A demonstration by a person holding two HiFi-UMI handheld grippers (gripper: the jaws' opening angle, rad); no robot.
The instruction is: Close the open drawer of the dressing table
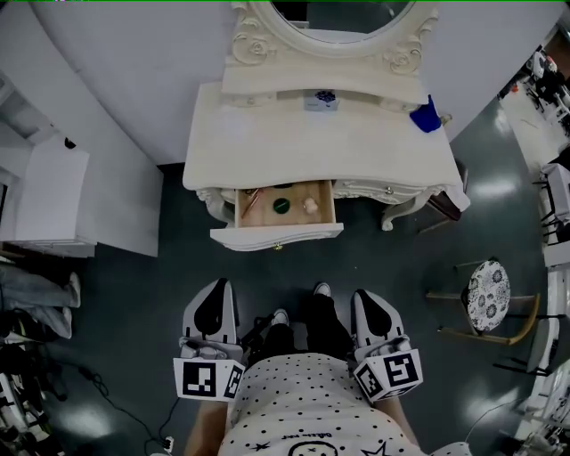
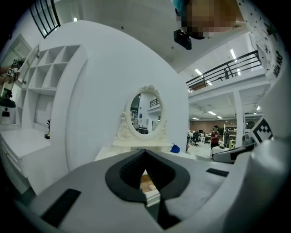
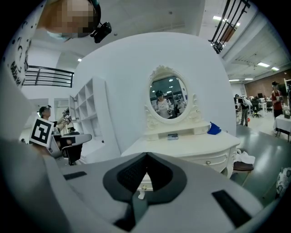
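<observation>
The white dressing table (image 1: 267, 142) stands against a curved wall, ahead of me. Its middle drawer (image 1: 276, 237) is pulled out and holds a green round item, a pale item and a thin reddish stick. My left gripper (image 1: 216, 287) hangs shut and empty, well short of the drawer and to its left. My right gripper (image 1: 363, 296) is shut too, short of the drawer and to its right. In the left gripper view the shut gripper (image 2: 145, 152) frames a slice of the open drawer (image 2: 149, 185). In the right gripper view the gripper (image 3: 146, 155) frames the drawer front's knob (image 3: 143, 187).
An oval mirror (image 1: 343, 18) tops the table, with a small box (image 1: 321, 100) and a blue cloth (image 1: 426, 117) on the tabletop. A stool with a patterned seat (image 1: 488, 296) stands at the right, a white cabinet (image 1: 53, 196) at the left. My shoes (image 1: 280, 316) are between the grippers.
</observation>
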